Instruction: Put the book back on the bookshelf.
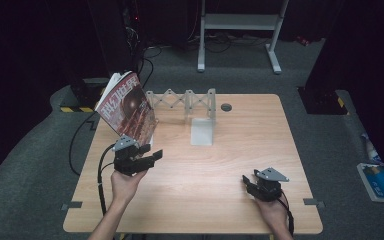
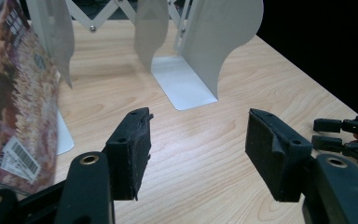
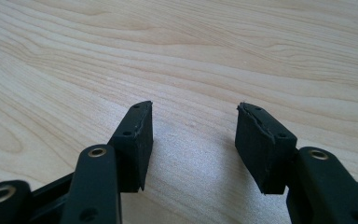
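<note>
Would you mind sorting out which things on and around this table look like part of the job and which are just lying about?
Likely part of the job:
- magazine, leaning at the rack's left end
- white expanding book rack
- left gripper, open beside the magazine
- right gripper, open over bare table

Just lying about:
- blue-and-white item on the floor
- white metal stand behind

Pale wood-grain table (image 1: 220,165). Dark red magazine (image 1: 128,109) with white lettering, a brown round shape on the cover, and a white barcode patch. Light grey folding rack (image 1: 190,102). Black grippers (image 1: 152,156) (image 1: 246,181). Dark grey carpet (image 1: 25,170).
</note>
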A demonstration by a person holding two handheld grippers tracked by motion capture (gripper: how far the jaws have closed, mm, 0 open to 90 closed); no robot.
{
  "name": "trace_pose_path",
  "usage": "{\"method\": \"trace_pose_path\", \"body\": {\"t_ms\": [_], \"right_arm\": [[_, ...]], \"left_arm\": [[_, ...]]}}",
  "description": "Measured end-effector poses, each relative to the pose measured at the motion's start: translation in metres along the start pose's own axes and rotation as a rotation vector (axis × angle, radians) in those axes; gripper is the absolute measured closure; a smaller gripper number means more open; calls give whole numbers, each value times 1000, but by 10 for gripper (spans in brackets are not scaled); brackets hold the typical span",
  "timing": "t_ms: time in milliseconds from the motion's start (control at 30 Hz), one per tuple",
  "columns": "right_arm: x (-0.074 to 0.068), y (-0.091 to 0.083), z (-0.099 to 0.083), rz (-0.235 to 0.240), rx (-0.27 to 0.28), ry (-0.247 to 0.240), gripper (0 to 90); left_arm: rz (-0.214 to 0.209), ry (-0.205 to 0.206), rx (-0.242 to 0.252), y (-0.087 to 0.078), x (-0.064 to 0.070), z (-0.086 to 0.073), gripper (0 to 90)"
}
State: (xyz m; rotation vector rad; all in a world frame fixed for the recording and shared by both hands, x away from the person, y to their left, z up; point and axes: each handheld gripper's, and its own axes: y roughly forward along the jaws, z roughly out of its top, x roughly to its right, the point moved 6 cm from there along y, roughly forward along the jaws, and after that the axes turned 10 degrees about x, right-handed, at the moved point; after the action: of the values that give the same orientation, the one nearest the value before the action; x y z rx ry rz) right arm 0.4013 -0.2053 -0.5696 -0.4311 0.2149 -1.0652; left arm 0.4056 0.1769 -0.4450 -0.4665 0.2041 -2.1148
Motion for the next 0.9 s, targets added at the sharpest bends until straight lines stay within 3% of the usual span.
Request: {"method": "trace_pose_path", "body": {"t_ms": [900], "right_arm": [[0,0,0,0,0,0,466]], "left_arm": [[-3,-26,-53,22,4,-26,406]]}}
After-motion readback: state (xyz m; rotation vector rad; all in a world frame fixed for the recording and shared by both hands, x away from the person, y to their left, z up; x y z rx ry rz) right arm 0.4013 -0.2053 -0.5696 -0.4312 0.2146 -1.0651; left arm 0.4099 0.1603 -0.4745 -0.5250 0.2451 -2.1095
